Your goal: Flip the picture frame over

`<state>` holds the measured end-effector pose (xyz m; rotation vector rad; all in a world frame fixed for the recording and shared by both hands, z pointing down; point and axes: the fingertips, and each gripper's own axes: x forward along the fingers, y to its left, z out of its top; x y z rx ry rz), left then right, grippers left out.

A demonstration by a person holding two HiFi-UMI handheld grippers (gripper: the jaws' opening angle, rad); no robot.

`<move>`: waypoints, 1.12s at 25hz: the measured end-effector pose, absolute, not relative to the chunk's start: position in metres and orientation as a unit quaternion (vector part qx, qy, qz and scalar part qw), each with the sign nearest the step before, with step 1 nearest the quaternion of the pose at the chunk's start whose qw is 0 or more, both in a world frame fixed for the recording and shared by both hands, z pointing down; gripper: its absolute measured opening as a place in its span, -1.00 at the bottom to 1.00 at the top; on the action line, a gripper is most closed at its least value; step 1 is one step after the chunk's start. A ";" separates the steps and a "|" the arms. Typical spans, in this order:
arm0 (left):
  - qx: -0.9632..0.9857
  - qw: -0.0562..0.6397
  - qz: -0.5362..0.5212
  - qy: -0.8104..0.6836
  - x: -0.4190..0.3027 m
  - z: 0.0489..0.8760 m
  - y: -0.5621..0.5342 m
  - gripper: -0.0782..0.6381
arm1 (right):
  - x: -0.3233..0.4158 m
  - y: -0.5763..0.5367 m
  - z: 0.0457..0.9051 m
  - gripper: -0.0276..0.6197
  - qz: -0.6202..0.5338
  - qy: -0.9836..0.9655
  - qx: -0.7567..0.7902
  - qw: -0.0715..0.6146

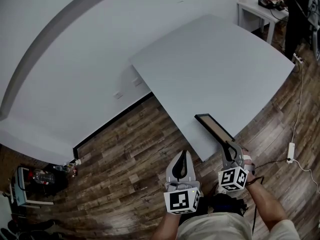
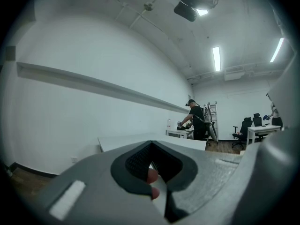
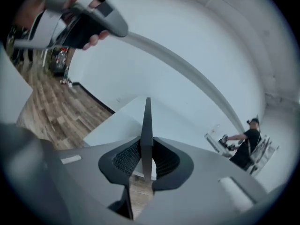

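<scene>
The picture frame point(image 1: 214, 129) has a black rim and a tan face. It is lifted off the white table point(image 1: 210, 69) and tilted over the table's near corner. My right gripper point(image 1: 229, 149) is shut on its near end. In the right gripper view the frame point(image 3: 147, 125) stands edge-on between the jaws of the right gripper point(image 3: 147, 144). My left gripper point(image 1: 181, 159) hovers over the floor to the left of the frame, apart from it. Its jaws are shut with nothing between them in the left gripper view point(image 2: 151, 145). The left gripper point(image 3: 79, 13) also shows at the right gripper view's top left.
A person point(image 1: 295, 9) works at a small white desk point(image 1: 255, 11) at the far right. A power strip point(image 1: 291, 152) and cable lie on the wood floor right of the table. Equipment point(image 1: 35, 181) sits on the floor at the far left. Office chairs point(image 2: 243, 130) stand in the distance.
</scene>
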<state>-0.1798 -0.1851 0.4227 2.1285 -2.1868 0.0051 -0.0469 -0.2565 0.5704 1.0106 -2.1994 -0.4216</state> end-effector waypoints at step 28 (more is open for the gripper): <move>0.701 0.038 0.019 -0.712 -0.168 0.425 -0.188 -0.78 | 0.018 -0.309 0.623 -0.62 0.550 -0.753 0.350 -0.090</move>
